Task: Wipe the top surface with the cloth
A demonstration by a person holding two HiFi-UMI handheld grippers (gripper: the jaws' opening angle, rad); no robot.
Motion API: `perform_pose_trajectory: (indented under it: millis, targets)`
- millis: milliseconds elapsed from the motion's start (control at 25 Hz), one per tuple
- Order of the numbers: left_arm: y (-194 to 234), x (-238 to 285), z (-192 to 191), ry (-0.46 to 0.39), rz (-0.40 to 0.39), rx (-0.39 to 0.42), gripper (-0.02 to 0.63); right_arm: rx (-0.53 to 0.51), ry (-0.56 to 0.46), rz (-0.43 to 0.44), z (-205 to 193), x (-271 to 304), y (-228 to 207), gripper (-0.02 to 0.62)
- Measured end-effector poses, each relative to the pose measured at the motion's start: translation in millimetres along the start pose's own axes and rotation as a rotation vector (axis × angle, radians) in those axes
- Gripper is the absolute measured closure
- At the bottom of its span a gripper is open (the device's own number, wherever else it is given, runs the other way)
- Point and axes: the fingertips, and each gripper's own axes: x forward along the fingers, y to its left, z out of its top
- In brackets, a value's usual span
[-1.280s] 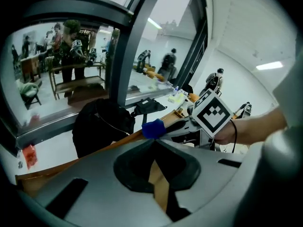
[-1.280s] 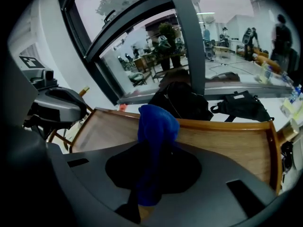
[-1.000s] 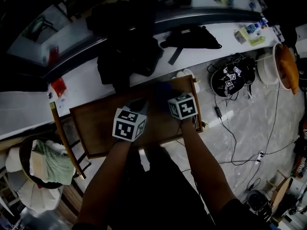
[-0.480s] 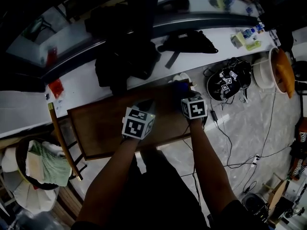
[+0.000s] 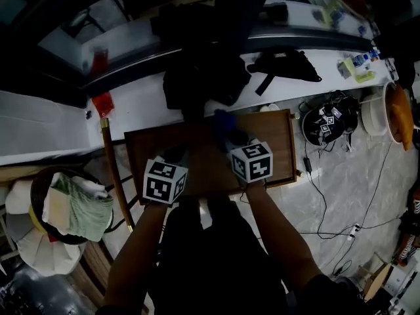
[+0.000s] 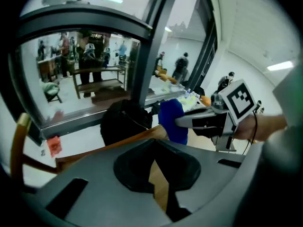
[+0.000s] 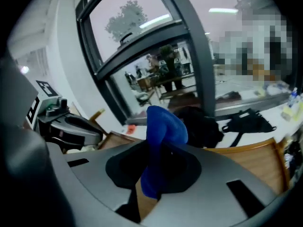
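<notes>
Gripping the blue cloth (image 7: 163, 124) in the right tongs (image 7: 154, 164), jaws clamped on its middle, low over the far side of the wooden counter (image 5: 275, 143); contact with the wood hard to confirm. Carried back from the far right corner, where held half a second ago, to about the middle of the far edge. Left tongs (image 6: 154, 162) closed on nothing, just beside, over the near edge. Probably mid-wipe: right end passed over, left part likely still to do.
</notes>
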Motion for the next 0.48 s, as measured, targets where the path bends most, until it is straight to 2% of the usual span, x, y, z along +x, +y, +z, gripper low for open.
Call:
perform_pose_trajectory:
  millis: [120,240,360,480]
  targets:
    - [44.4,-56.7,-17.9,-0.018,0.063,-0.065,0.594,0.059,0.015,0.178,-11.2,50.4,103.0,0.525]
    - [85.8,-108.1,-35.7,-0.044,0.122,-0.098,0.594,0.070,0.068,0.290,-30.7,99.9,185.6,0.526]
    - [120.8,-144.3,-52.1,-0.064,0.164,-0.112,0.594,0.061,0.111,0.346,-46.2,141.0,246.2,0.525]
    - [144.4,-161.2,-68.9,-0.067,0.175,-0.124,0.594,0.038,0.158,0.355,-57.4,169.4,282.9,0.525]
